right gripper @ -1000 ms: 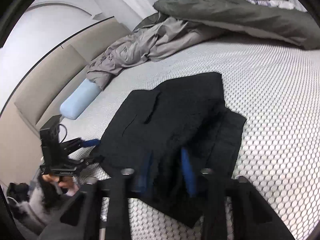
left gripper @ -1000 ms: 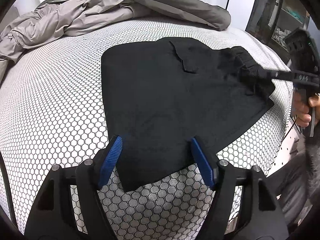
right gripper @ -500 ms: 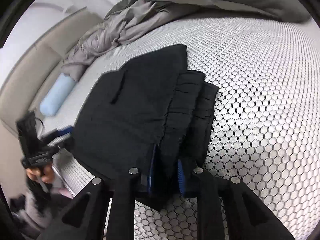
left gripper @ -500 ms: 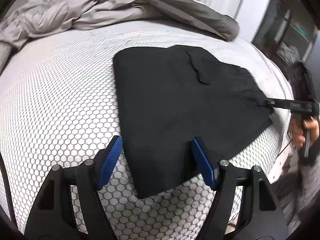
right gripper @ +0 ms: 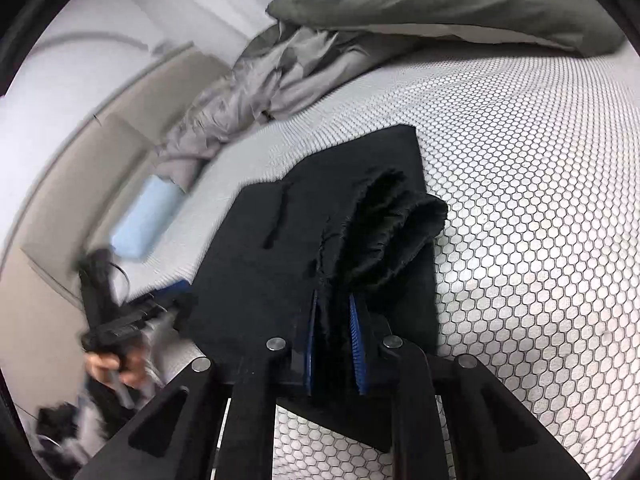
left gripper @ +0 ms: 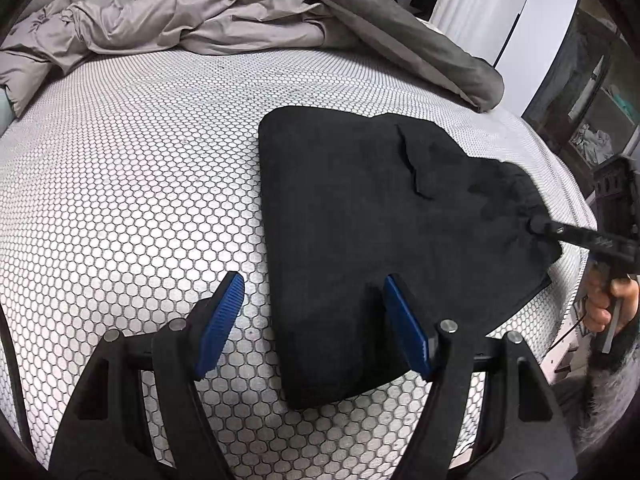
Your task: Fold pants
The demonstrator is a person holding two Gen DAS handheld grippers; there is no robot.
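Observation:
The black pants (left gripper: 360, 216) lie folded on the honeycomb-patterned mattress (left gripper: 140, 184). My left gripper (left gripper: 314, 320) is open, its blue pads either side of the near corner of the pants, holding nothing. My right gripper (right gripper: 334, 340) is shut on the gathered waistband of the pants (right gripper: 384, 232) and lifts that edge off the mattress (right gripper: 540, 220). The right gripper also shows in the left wrist view (left gripper: 538, 226) at the pants' right edge. The left gripper shows blurred in the right wrist view (right gripper: 176, 294) at the pants' left side.
A rumpled grey duvet (left gripper: 192, 16) is heaped at the head of the bed. A light blue pillow (right gripper: 146, 216) lies by the beige headboard (right gripper: 72, 184). The bed's edge (left gripper: 576, 248) runs close behind the right gripper. A dark shelf unit (left gripper: 588, 92) stands beyond.
My right gripper has lifted the waistband edge and carried it over the pants. My left gripper has drawn back and left, still open.

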